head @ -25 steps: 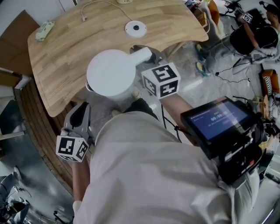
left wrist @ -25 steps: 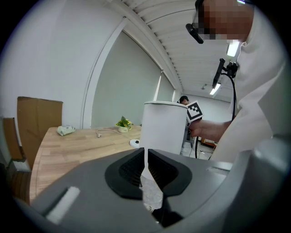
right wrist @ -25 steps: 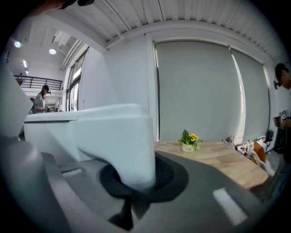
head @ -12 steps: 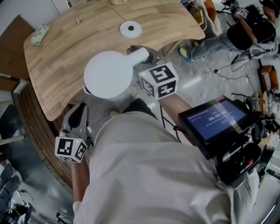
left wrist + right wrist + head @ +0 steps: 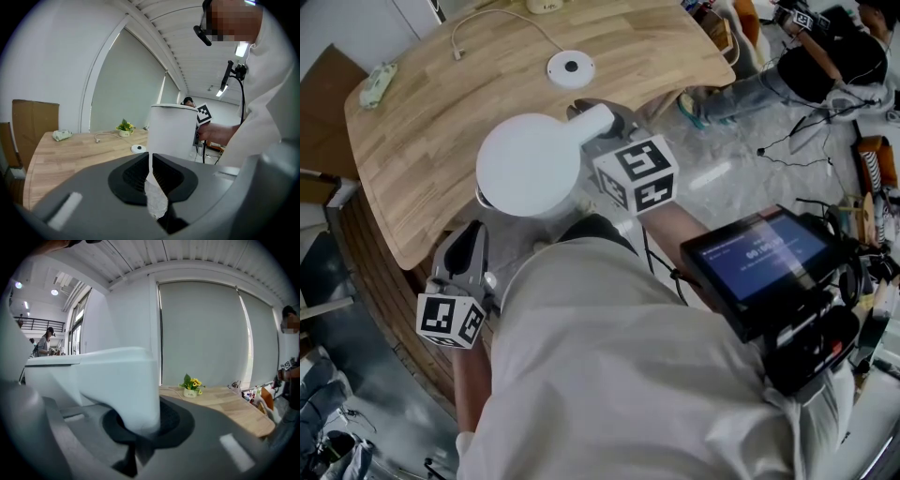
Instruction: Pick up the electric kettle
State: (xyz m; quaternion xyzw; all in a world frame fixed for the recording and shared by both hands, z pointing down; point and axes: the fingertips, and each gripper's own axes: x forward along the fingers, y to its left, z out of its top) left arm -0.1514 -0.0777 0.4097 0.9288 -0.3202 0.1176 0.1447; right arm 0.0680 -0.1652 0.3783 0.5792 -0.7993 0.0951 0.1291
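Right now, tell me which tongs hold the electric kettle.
The right tongs, clamped on the handle of the electric kettle; the left tongs are shut on nothing.

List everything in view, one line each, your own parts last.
White electric kettle: one, white, at the table's near edge.
Light wooden table: one, tan, ahead.
Round kettle base: one, white, on the table.
Cable: one, white, table's far side.
Crumpled object: one, pale green, table's left end.
Flower pot: one, yellow blooms, far edge.
Screen device: one, black, on the person's chest.
Left gripper: grey, jaws together, empty.
Right gripper: grey, jaws clamping the kettle's handle.
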